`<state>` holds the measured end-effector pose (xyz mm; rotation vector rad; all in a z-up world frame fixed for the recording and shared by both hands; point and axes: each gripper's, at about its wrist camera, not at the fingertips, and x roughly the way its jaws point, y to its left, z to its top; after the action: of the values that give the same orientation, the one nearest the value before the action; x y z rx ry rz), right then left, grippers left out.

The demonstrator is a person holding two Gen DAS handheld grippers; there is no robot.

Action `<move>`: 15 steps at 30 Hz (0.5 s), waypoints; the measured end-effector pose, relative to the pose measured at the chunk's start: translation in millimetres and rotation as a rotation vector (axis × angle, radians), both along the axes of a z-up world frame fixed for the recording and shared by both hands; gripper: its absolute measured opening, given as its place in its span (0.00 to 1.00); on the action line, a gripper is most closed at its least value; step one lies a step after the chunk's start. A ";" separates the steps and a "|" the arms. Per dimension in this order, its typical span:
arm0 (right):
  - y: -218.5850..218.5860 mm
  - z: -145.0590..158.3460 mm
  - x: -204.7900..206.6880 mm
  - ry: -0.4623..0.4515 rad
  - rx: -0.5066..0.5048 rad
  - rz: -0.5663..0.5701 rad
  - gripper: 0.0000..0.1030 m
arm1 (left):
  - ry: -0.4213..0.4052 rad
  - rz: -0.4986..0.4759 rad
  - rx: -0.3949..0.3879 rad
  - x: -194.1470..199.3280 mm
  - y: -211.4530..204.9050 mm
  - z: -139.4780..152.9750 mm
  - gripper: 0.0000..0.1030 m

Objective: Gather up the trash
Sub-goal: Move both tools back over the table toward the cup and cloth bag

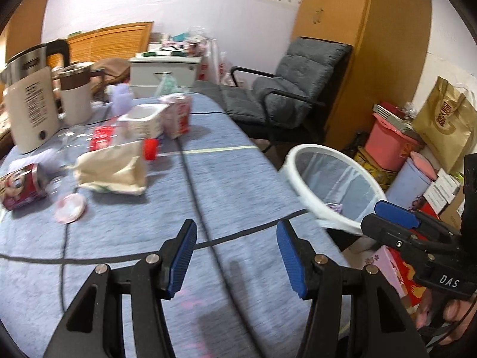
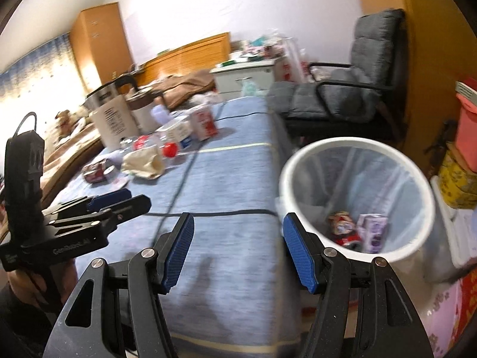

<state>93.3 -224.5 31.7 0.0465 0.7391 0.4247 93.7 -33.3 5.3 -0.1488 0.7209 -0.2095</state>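
Note:
Trash lies at the far left of the blue-clothed table: a crushed red can, a crumpled beige paper bag, a pink lid, a red bottle cap, a clear bottle with red label, a white tub and a red-and-white carton. A white bin with a clear liner stands right of the table; a red can and a purple carton lie in it. My left gripper is open and empty over the table. My right gripper is open and empty by the bin's left rim.
A cream kettle and a white jug stand at the table's far left. Black cables cross the cloth. A grey armchair stands behind the table. Boxes, a pink tub and a gold bag are stacked right of the bin.

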 end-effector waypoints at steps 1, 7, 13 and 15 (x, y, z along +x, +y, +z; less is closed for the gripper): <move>8.4 -1.1 1.7 0.007 0.001 0.025 0.61 | 0.000 0.012 0.002 -2.2 5.8 -0.7 0.56; 44.9 -2.9 8.1 0.013 -0.014 0.111 0.61 | 0.001 0.093 0.010 -9.1 44.2 -3.6 0.56; 75.7 -7.1 25.4 0.032 -0.030 0.171 0.61 | 0.004 0.177 0.029 -8.7 79.6 -8.1 0.56; 82.7 -8.5 32.7 0.036 -0.027 0.177 0.61 | 0.006 0.202 0.030 -6.6 92.6 -9.8 0.56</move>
<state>125.9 -141.8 23.2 -0.0367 0.7871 0.5834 87.2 59.3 -4.4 -0.1921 0.7092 -0.0058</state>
